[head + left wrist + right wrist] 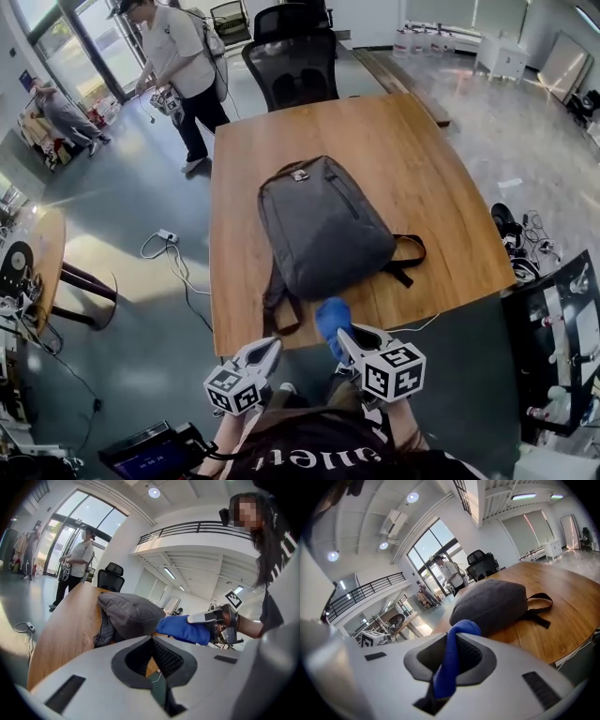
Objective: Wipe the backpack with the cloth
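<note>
A grey backpack (323, 230) lies flat in the middle of the wooden table (441, 178), with its straps trailing toward the near edge. My right gripper (349, 339) hovers at the table's near edge, just short of the backpack's bottom, shut on a blue cloth (332, 319). In the right gripper view the cloth (447, 667) hangs between the jaws (457, 637), with the backpack (492, 604) ahead. My left gripper (262, 354) is beside it on the left, off the table's edge, jaws closed on nothing. The left gripper view shows the backpack (131, 613) and the cloth (183, 629).
A black office chair (291, 56) stands at the table's far end. A person (178, 56) stands on the floor at the far left. A power strip and cable (167, 236) lie left of the table. Cables and gear (516, 239) sit at the right.
</note>
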The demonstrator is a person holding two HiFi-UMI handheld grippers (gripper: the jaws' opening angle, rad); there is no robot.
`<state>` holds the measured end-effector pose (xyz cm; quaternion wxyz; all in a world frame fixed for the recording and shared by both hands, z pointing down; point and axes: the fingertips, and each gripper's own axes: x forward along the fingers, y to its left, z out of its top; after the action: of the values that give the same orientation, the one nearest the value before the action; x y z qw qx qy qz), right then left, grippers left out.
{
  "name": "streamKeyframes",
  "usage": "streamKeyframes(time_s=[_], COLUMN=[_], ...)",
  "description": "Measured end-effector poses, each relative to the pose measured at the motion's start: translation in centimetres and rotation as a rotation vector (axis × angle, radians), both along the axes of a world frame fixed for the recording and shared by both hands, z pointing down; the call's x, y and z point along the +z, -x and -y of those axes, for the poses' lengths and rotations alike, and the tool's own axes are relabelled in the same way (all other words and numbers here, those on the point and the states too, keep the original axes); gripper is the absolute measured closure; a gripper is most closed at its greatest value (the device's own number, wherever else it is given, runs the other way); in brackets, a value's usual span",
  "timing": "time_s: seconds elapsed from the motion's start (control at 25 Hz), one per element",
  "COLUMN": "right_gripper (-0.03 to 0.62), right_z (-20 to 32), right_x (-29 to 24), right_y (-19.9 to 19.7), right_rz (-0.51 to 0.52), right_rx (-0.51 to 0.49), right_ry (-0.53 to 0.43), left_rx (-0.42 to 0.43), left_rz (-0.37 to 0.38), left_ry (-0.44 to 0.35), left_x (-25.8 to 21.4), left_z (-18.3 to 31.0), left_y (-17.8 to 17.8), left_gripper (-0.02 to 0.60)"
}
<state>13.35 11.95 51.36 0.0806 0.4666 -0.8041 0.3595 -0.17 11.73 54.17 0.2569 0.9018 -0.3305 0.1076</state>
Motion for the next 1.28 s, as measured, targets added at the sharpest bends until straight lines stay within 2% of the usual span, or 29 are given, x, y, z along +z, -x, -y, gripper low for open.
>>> streamKeyframes(time_s=[0.28, 0.56, 0.68, 0.92, 1.28], right_gripper=[0.533, 0.533, 0.533, 0.533, 0.533], right_z=[-1.3, -4.2, -5.8, -8.5, -10.9], right_x=[0.1, -2.0, -1.1, 1.0, 2.4], right_y=[2.7, 9.9, 12.1, 15.0, 15.6], right_rz=[-0.037, 0.031, 0.035, 0.007, -0.03], right_rx=[0.077, 0.159, 0.187, 0.202, 0.24], right_ry=[-0.002, -0.005, 0.003, 0.019, 0.026], left_rx=[0.006, 0.039, 0.061, 0.094, 0.173], left_rz=[-0.013, -0.02, -0.015, -0.037, -0.072], left_ry=[-0.018, -0.031, -0.03, -0.037, -0.053], left_x=[-0.6, -2.2, -1.3, 0.0, 1.1], left_z=[-1.1, -3.1, -4.4, -5.6, -7.1], left_y=[5.7, 13.4, 15.6, 17.4, 16.9], left_gripper=[0.583, 0.584, 0.583, 0.583, 0.583])
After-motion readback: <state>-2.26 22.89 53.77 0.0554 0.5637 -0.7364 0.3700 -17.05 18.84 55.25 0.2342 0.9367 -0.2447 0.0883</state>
